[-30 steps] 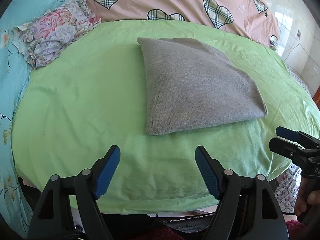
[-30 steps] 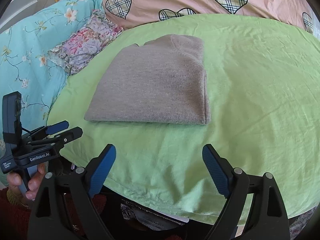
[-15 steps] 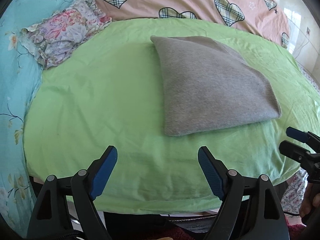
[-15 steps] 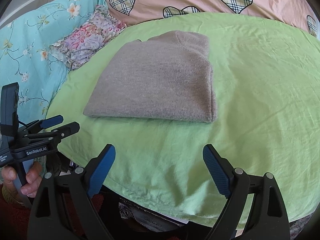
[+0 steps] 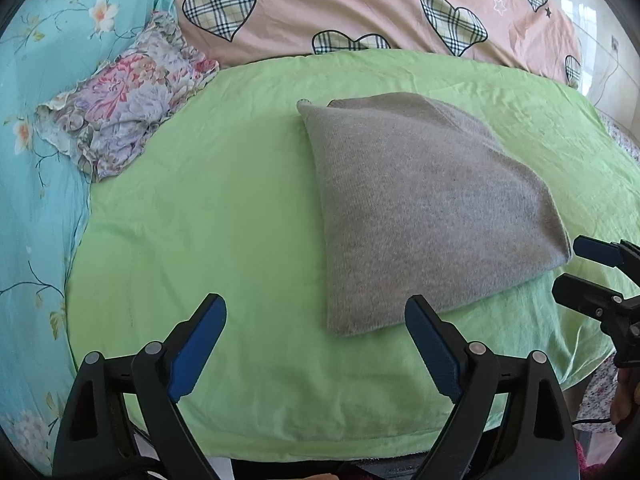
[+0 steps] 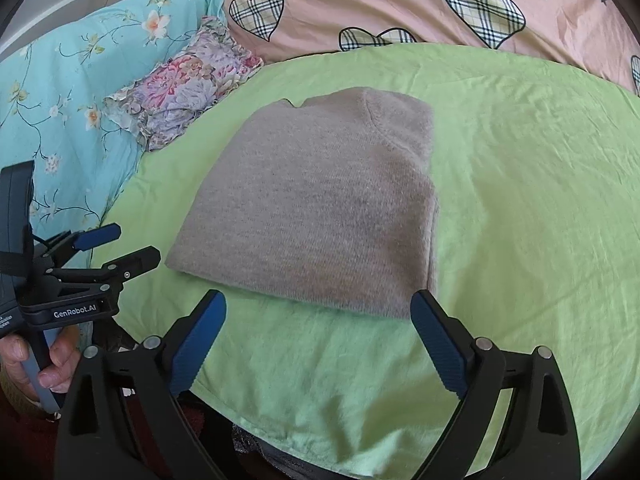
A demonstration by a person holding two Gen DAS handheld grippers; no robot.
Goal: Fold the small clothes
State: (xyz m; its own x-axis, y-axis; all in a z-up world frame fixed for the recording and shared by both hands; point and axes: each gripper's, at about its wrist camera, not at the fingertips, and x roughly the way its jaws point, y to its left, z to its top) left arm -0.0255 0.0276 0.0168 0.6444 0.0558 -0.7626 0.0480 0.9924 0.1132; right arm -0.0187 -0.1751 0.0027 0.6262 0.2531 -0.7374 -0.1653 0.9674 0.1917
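Observation:
A grey knit sweater lies folded into a flat rectangle on the green sheet; the right wrist view shows it with the neckline at the far end. My left gripper hovers just short of the sweater's near left corner. Its jaws are opening and nothing is between them. My right gripper stands open at the sweater's near edge, empty, its pads clear of the knit. Each gripper also shows in the other's view: the left gripper off the sweater's left corner, the right gripper off its right corner.
A small floral cushion lies at the far left on turquoise flowered bedding. A pink quilt with plaid hearts runs along the back. The green sheet's front edge drops off just below the grippers. A hand holds the left gripper's handle.
Both grippers have shifted slightly, so the sweater sits lower and further right in each view. The left jaws stand a little wider. The sweater itself has not moved.

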